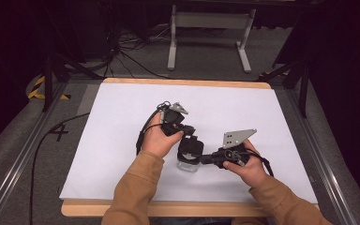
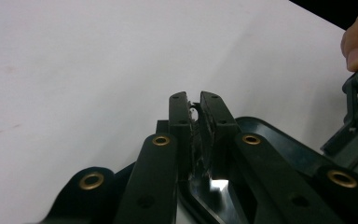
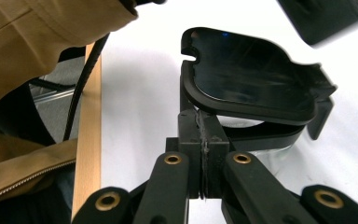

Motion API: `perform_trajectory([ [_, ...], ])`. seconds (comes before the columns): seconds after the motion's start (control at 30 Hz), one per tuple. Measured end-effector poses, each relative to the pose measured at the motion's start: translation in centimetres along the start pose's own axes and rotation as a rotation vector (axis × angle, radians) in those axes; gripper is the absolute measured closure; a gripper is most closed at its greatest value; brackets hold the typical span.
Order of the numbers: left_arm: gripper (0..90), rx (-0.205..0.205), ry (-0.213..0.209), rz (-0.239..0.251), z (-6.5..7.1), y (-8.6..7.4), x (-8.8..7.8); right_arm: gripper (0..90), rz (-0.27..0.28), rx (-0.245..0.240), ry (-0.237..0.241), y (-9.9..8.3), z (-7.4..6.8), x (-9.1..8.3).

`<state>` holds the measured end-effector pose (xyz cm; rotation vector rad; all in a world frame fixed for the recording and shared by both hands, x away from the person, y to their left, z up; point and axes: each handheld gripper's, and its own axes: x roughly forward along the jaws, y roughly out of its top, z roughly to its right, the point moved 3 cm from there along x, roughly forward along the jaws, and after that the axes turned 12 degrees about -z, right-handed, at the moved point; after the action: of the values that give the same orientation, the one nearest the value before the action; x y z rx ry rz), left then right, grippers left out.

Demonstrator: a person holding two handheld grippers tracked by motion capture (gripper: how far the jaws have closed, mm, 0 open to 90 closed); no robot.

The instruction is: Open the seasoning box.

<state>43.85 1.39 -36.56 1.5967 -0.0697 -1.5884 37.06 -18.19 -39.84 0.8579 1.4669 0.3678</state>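
A small clear container (image 1: pixel 189 165) with a black hinged lid (image 1: pixel 191 147) stands on the white table top (image 1: pixel 262 117) near the front middle. My left gripper (image 1: pixel 187 131) comes in from the upper left. In the left gripper view its jaws (image 2: pixel 196 100) are shut on a thin edge of the glossy black lid (image 2: pixel 270 140). My right gripper (image 1: pixel 206 159) comes in from the right and, in the right gripper view (image 3: pixel 204 123), pinches the container's black rim (image 3: pixel 279 133). There the lid (image 3: pixel 247 74) is tilted up above the clear body (image 3: pixel 270 151).
The table's wooden front edge (image 3: pixel 88 140) and a tan sleeve (image 3: pixel 37 42) sit close on the left of the right gripper view. A metal table frame (image 1: pixel 210 28) and cables (image 1: pixel 126 51) lie on the floor beyond. Rails (image 1: pixel 18 159) run along both sides.
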Motion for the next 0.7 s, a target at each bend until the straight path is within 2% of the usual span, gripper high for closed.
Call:
perform_trajectory([
  [0.07, 83.7, -0.027, 0.005, 0.021, 0.1, -0.6, -1.2, 90.0, 0.023, 0.001, -0.012, 0.1, 0.1, -0.2],
  [0.2, 83.8, -0.039, 0.032, 0.033, 0.2, -1.7, -2.7, 90.0, 0.043, 0.001, -0.035, 0.2, 0.1, -0.4],
  [0.27, 84.1, -0.044, 0.052, 0.032, 0.2, -2.5, -3.3, 90.0, 0.055, 0.0, -0.044, 0.3, 0.2, -0.5],
  [0.3, 84.0, -0.051, 0.076, 0.028, 0.2, -3.1, -3.4, 90.0, 0.06, 0.001, -0.048, 0.3, 0.2, -0.5],
  [0.33, 83.9, -0.055, 0.084, 0.011, 0.2, -3.6, -3.5, 90.0, 0.064, -0.003, -0.061, 0.4, 0.2, -0.6],
  [0.53, 84.9, -0.079, 0.058, -0.015, -0.1, -5.9, -3.0, 90.0, 0.091, -0.014, -0.094, 0.7, 0.1, -0.7],
  [0.63, 85.8, -0.071, 0.042, -0.05, 0.0, -6.7, -2.6, 90.0, 0.106, -0.014, -0.101, 0.8, 0.2, -0.9],
  [0.7, 86.2, -0.068, 0.028, -0.058, 0.1, -6.9, -2.3, 90.0, 0.11, -0.01, -0.102, 0.8, 0.2, -1.0],
])
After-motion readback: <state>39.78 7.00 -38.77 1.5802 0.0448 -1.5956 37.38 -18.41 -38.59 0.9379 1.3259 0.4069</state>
